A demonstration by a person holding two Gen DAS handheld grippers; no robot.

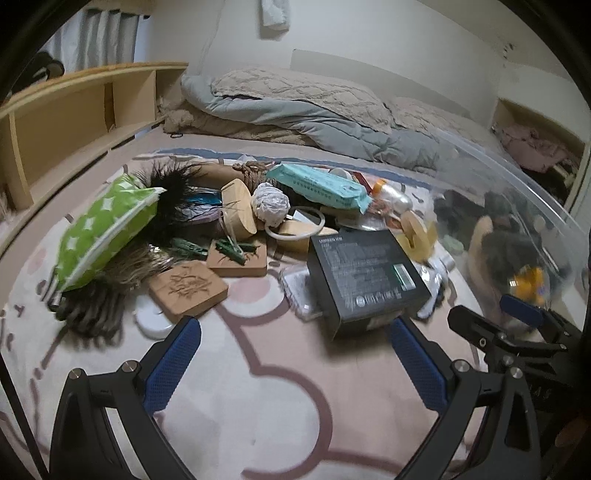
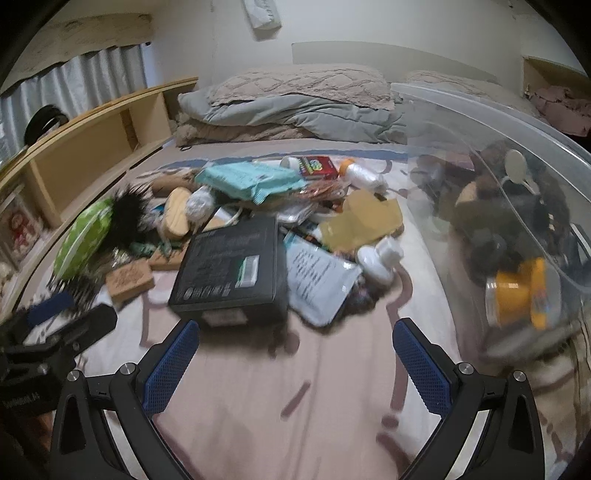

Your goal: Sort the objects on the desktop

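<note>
Messy heap spread over a pale pink blanket with darker pink loop shapes, all of it on a bed. Taking the black box as anchor and going left to right.

Far left of the box: a light wood shelf unit along the bed edge, grey curtain above it. Nearer in on that side, a green pouch with white stars, black feathers just behind it, and two cork squares with stamped patterns close to the box's left edge.

Behind the box: a teal wipes pack on top of the pile, then a grey duvet and beige pillows against a cream wall.

The box itself lies flat with its printed side up, rows of small white text and a green label patch, all too blurry to read. A white printed pouch peeks from under its right edge, text equally unreadable.

Right of the box: a clear plastic tub holding dark stuff and a yellow-capped jar.

Left gripper spread wide, nothing between the blue pads, hovering over bare blanket in front of the box. Right gripper same deal, wide apart and empty.
</note>
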